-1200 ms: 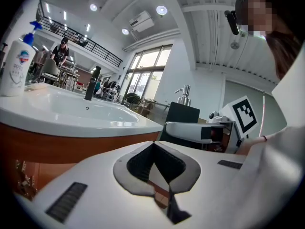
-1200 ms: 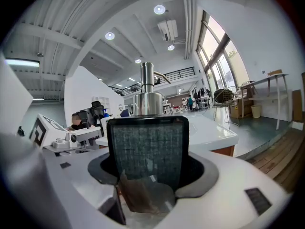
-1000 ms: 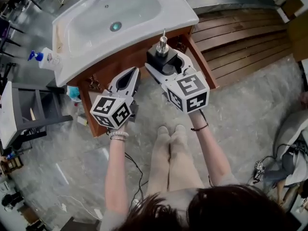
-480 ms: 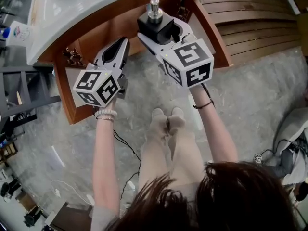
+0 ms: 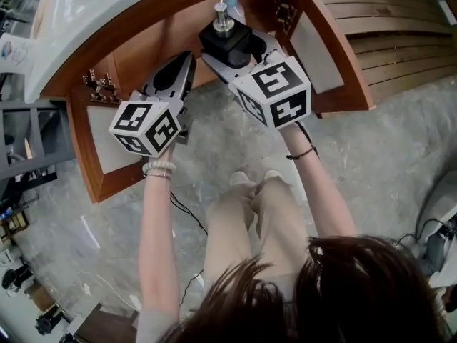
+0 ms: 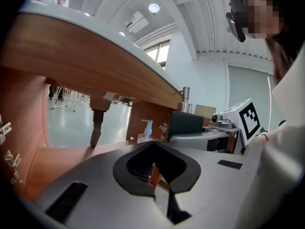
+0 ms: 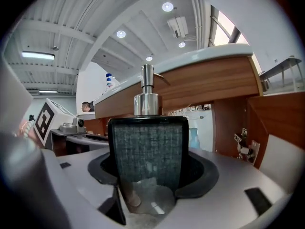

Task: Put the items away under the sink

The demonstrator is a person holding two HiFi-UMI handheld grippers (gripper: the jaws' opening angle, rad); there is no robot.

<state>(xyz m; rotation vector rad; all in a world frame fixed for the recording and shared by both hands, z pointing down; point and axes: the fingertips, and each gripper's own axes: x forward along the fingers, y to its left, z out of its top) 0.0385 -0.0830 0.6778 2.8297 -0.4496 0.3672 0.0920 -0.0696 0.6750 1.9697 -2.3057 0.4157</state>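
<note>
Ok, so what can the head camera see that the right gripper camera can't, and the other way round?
Only the head view shows the person's legs and hair, and the marker cube on the right gripper. Only the right gripper view shows the ceiling lights and an air conditioner up high. Both show the black soap dispenser with its silver pump, gripped in the right gripper's jaws, and the wooden vanity in front of it.
</note>
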